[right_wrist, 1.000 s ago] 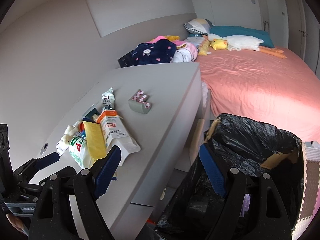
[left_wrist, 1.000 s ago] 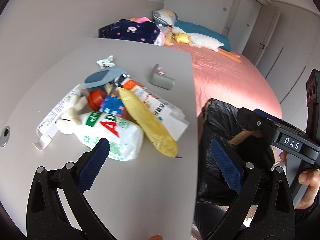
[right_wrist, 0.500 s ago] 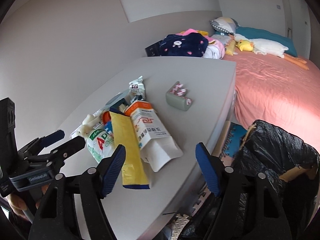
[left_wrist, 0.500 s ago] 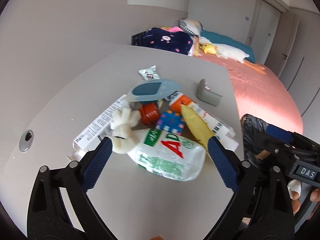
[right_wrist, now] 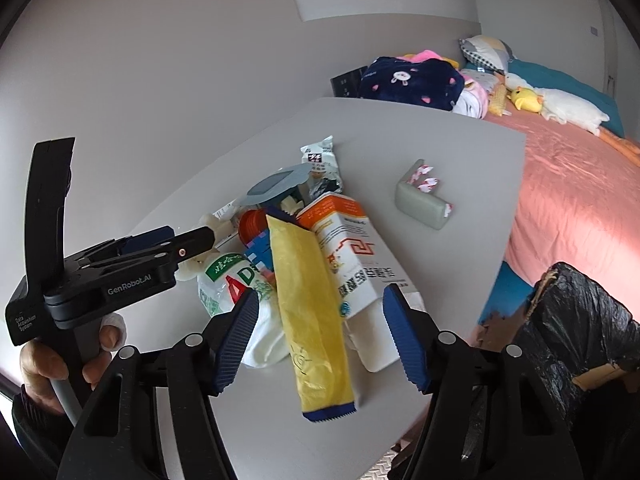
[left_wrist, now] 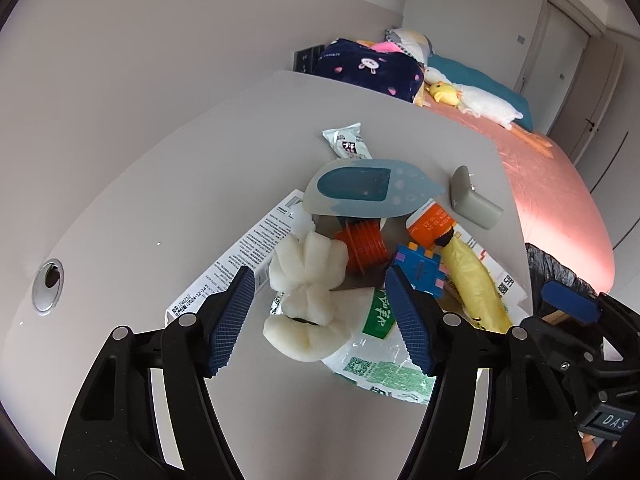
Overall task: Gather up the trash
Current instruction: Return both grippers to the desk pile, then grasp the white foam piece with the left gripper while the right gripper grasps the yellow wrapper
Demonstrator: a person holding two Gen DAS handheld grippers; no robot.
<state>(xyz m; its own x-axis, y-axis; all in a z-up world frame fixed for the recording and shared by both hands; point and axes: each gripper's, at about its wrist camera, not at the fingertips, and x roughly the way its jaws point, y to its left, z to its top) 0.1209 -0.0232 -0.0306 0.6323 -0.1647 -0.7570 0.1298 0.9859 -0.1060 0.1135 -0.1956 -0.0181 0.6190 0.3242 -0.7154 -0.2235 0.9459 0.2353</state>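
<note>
Trash bag: a black bag (right_wrist: 580, 320) stands open on the floor, past the right edge of the bench, next to the pink bed (right_wrist: 580, 200). I cannot see what is inside it.
Trash pile: a heap sits in the middle of the grey bench (left_wrist: 160, 200). In it are a yellow wrapper (right_wrist: 312, 312), a white and orange carton (right_wrist: 352, 248), a white and green bag (left_wrist: 380, 360), a white foam piece (left_wrist: 308, 280), an orange cap (left_wrist: 362, 246) and a grey-blue lid (left_wrist: 368, 194) on top.
Apart from the pile: a grey corner block (right_wrist: 424, 200) lies alone, closer to the bed.
Left gripper (left_wrist: 320, 320): its fingers are closing around the white foam piece, not pressing on it yet.
Right gripper (right_wrist: 320, 336): its fingers are closing around the yellow wrapper, not touching it yet.
Edges: the yellow wrapper lies near the front edge of the bench.
Open room: bare bench on the left by a round hole (left_wrist: 48, 286), and behind the pile.
</note>
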